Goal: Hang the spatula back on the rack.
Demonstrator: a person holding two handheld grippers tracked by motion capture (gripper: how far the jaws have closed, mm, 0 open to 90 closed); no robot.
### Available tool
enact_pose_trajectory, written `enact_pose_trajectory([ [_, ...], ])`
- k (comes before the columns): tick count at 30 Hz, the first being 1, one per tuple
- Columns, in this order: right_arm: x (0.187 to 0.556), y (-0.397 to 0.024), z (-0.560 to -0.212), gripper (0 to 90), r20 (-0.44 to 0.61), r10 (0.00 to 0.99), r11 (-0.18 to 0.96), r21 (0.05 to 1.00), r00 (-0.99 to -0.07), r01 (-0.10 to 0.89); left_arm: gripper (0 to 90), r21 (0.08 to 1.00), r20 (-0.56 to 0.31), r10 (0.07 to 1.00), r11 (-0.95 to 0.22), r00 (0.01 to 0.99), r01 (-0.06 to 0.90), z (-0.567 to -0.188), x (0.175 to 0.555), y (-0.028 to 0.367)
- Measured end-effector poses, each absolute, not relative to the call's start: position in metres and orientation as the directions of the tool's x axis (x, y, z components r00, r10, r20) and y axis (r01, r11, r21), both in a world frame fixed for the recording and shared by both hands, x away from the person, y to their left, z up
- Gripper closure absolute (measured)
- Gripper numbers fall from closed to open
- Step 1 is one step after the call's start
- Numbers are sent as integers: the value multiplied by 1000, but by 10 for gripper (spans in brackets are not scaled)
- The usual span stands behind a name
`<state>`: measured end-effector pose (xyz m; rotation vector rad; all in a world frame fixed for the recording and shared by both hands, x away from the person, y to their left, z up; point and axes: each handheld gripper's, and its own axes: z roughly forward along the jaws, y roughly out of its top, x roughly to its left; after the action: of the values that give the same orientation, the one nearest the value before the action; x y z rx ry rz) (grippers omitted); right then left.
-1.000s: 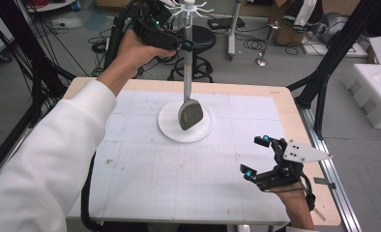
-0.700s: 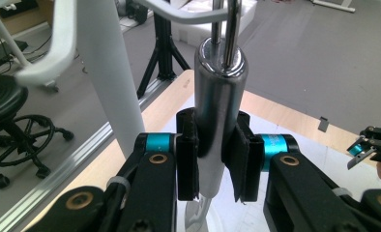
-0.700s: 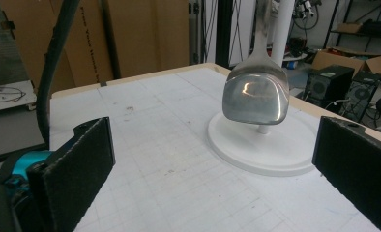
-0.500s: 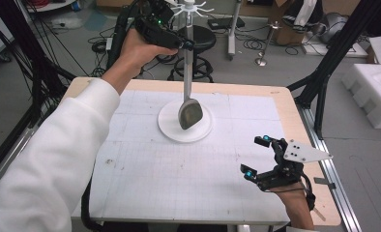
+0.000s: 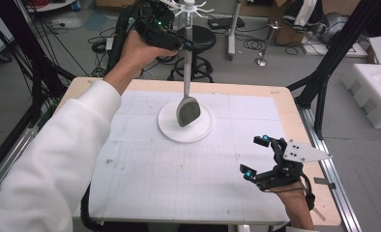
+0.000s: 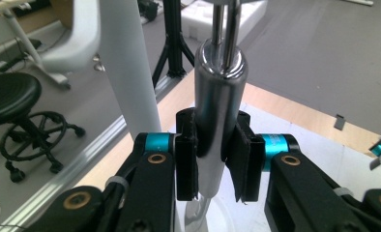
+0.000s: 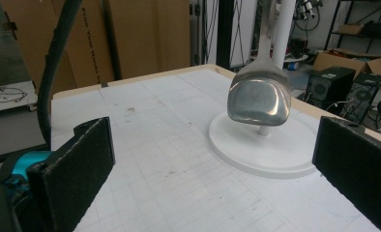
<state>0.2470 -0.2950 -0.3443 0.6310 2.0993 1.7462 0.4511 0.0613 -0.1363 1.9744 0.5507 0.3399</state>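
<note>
Polished steel spatula (image 5: 187, 109) hangs upright over the round white stand base (image 5: 203, 131) mid-worktop (image 5: 145, 174), its handle clamped between the left tool's (image 6: 212, 162) pads. The right tool (image 5: 262, 157) rests near the worktop's right edge, jaws wide apart and empty. Cables and a black stool (image 5: 200, 41) sit on the grey floor beyond.
</note>
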Motion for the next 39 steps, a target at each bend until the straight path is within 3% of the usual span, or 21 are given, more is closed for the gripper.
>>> enact_pose_trajectory([
  [3,246,-296,-344,4,25,535,142,983,-845,120,668,903,11,521,-372,853,215,-135,448,64],
  [10,246,-297,-345,4,27,534,143,982,-845,121,613,901,39,504,-391,863,188,-137,434,79],
  [18,250,-303,-345,4,25,543,135,984,-839,116,442,909,53,450,-391,892,143,-159,402,108],
  [22,251,-303,-344,4,25,549,137,983,-836,119,278,904,41,449,-397,892,159,-174,385,120],
  [25,252,-303,-346,4,28,552,138,983,-833,124,160,901,102,458,-420,883,114,-186,370,128],
  [30,254,-303,-348,4,32,567,143,980,-823,136,17,911,115,421,-406,900,73,-207,350,148],
  [39,255,-299,-350,4,45,568,157,974,-822,161,17,932,130,435,-360,891,39,-241,314,193],
])
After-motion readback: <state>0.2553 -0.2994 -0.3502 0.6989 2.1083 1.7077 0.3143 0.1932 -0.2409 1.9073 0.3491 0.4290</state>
